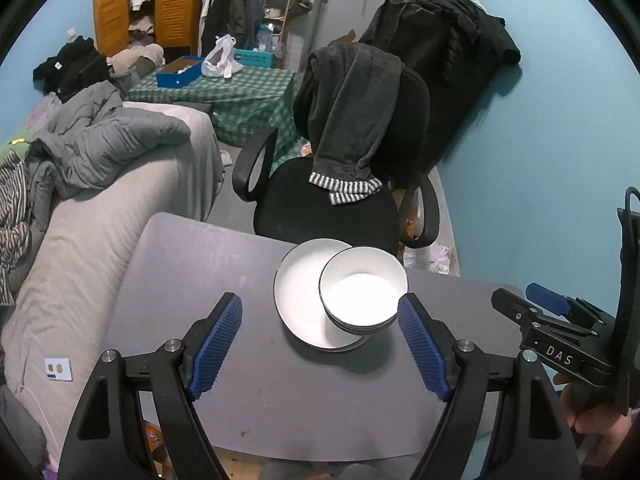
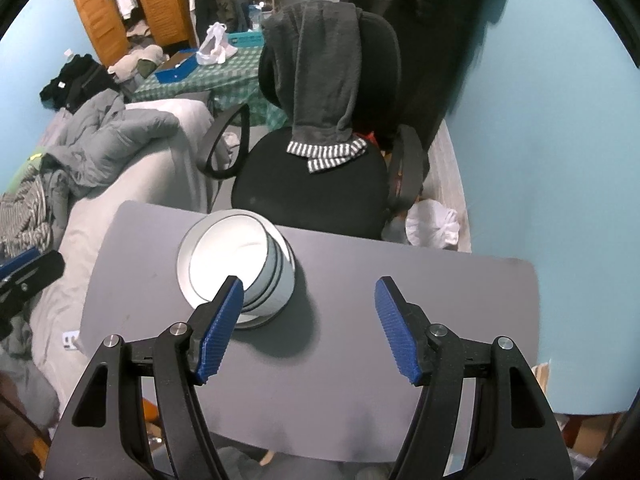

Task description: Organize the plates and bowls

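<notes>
Filling most of the lower half of both views, the grey table (image 1: pixel 200 280) carries the only tableware in sight. Behind its far edge stands a black office chair (image 1: pixel 320 200) with a dark grey garment (image 1: pixel 352 112) draped over its back, and a grey bed (image 1: pixel 92 240) runs along the table's left side.

On the table lie white plates (image 1: pixel 298 292), and on them, pushed toward their right side, sits a stack of white bowls (image 1: pixel 362 294) with dark rims. The bowls are nested upright; the wall of the stack reads clearly in the right wrist view.

The left gripper (image 1: pixel 320 344) hangs above the table with its blue-padded jaws wide apart and nothing between them; the plates and bowls lie just ahead of its fingertips, the bowl stack close by its right finger.

The right gripper (image 2: pixel 310 324) is likewise open and empty. From its camera the stack lies ahead and to the left, partly behind its left finger, while bare tabletop shows between its pads.
</notes>
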The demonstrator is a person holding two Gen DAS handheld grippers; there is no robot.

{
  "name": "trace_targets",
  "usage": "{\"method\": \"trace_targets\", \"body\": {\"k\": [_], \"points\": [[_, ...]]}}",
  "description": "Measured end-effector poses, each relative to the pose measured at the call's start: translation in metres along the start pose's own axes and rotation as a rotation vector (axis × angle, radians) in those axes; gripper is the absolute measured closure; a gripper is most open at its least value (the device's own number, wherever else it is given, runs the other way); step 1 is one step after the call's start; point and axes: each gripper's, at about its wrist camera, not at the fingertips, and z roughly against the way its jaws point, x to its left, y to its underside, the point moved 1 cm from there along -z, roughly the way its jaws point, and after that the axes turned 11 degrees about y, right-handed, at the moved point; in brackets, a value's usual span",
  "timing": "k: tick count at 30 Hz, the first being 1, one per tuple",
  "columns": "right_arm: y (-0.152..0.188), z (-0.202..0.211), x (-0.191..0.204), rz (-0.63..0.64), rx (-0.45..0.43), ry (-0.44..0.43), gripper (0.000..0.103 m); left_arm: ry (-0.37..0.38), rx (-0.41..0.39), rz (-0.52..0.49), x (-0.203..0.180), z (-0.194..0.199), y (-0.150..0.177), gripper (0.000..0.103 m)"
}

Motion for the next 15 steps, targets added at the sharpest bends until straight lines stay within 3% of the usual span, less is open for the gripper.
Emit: {"method": "trace_targets", "body": {"k": [15], "points": [[-0.0002, 0.0057, 0.0085, 0.006, 0.000, -0.010, 0.036, -0.002, 0.014, -0.063, -0.0059, 0.0072, 0.0004, 0.022]]}}
